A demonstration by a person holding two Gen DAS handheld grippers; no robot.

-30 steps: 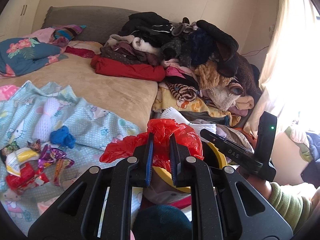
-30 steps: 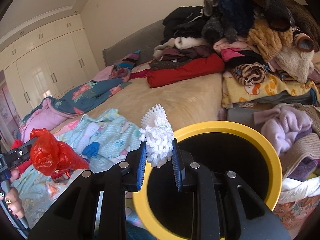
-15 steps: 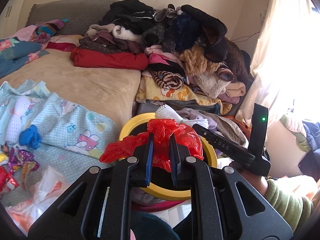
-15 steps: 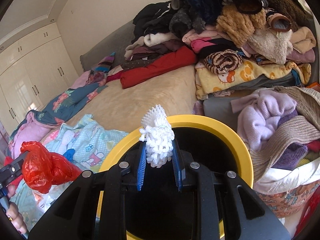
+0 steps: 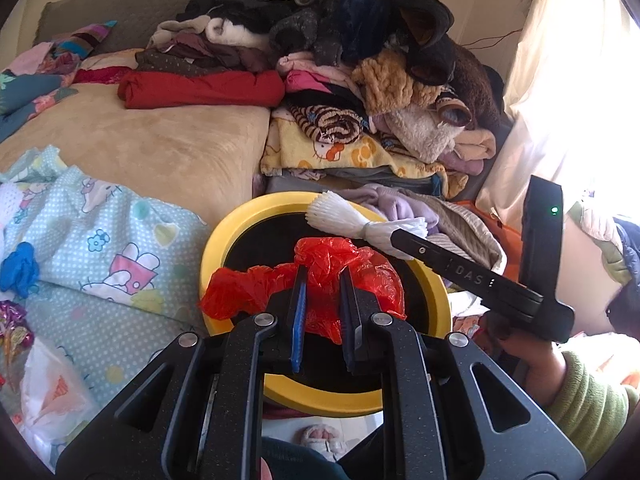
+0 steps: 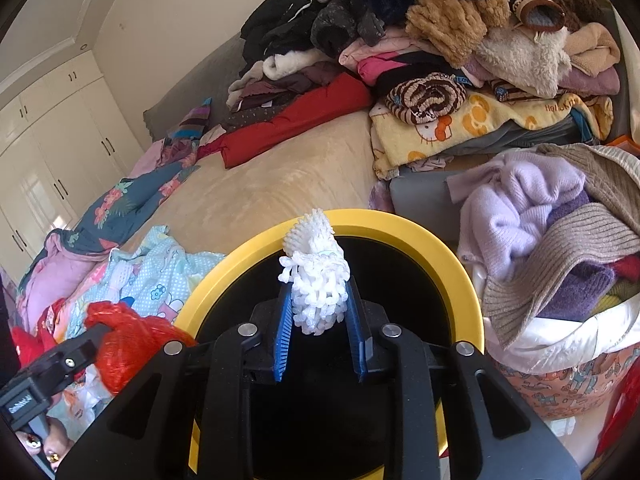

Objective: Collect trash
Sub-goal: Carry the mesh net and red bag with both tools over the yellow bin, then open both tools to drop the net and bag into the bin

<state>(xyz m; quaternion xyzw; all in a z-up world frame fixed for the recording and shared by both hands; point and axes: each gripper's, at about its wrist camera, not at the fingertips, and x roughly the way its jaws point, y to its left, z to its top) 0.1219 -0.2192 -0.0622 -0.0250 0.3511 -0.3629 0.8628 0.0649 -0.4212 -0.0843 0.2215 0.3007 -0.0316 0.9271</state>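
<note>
A yellow-rimmed black bin stands beside the bed. My left gripper is shut on a crumpled red plastic bag and holds it over the bin's opening; the bag also shows at the lower left of the right wrist view. My right gripper is shut on a white foam net above the bin's mouth. The net also shows in the left wrist view, over the bin's far rim.
On the bed's patterned sheet lie a blue scrap, shiny wrappers and a white bag. A tall heap of clothes fills the back. A basket of knitwear stands right of the bin.
Both grippers have moved over the bin with their loads. The bin has come fully into view under them, and the trash on the sheet has slid off to the left.
</note>
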